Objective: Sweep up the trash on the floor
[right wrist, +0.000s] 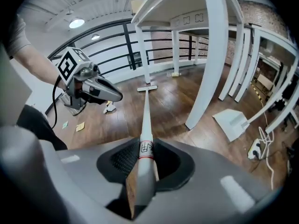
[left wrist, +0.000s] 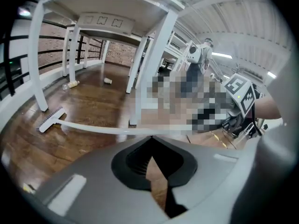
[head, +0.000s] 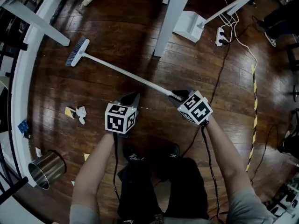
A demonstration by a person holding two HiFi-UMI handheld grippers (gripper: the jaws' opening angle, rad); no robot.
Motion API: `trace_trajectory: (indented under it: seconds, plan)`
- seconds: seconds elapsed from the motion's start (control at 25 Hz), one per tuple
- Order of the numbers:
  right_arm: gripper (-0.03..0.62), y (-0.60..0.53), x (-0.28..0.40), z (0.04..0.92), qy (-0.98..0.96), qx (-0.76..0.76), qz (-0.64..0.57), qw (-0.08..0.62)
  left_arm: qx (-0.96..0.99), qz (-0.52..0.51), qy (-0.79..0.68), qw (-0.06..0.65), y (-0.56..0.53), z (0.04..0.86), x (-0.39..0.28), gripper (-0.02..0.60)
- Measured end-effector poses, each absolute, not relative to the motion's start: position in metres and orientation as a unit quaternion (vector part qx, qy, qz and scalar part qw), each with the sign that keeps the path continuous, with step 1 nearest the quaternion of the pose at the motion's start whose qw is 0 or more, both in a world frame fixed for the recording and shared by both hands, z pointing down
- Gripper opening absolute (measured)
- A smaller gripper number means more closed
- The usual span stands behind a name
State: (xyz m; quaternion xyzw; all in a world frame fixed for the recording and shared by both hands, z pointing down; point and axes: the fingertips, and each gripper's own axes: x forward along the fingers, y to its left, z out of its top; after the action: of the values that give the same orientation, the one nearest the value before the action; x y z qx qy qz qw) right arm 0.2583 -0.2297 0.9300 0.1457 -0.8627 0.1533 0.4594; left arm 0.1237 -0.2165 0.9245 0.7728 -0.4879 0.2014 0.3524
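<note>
the right claw [right wrist: 142, 167] is clamped on the end of the broom [head: 125, 73] handle, with the brush head down on the floor [head: 107, 22]. the left claw [left wrist: 150, 163] is closed and empty. crumpled trash [head: 80, 114] lies near a metal bin [head: 46, 169].

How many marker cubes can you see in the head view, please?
2. One marker cube sits on the left gripper; the other cube sits on the right gripper, which holds the broom. None seems hidden.
</note>
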Motion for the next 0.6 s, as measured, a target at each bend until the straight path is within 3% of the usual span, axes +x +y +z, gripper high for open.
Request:
trace_trajectory:
  seconds: [0.6]
  plan:
    - [0.087, -0.251, 0.171, 0.708, -0.79, 0.136, 0.159, 0.577, 0.759, 0.146, -0.537, 0.337, -0.231, 0.659, -0.005, 0.006]
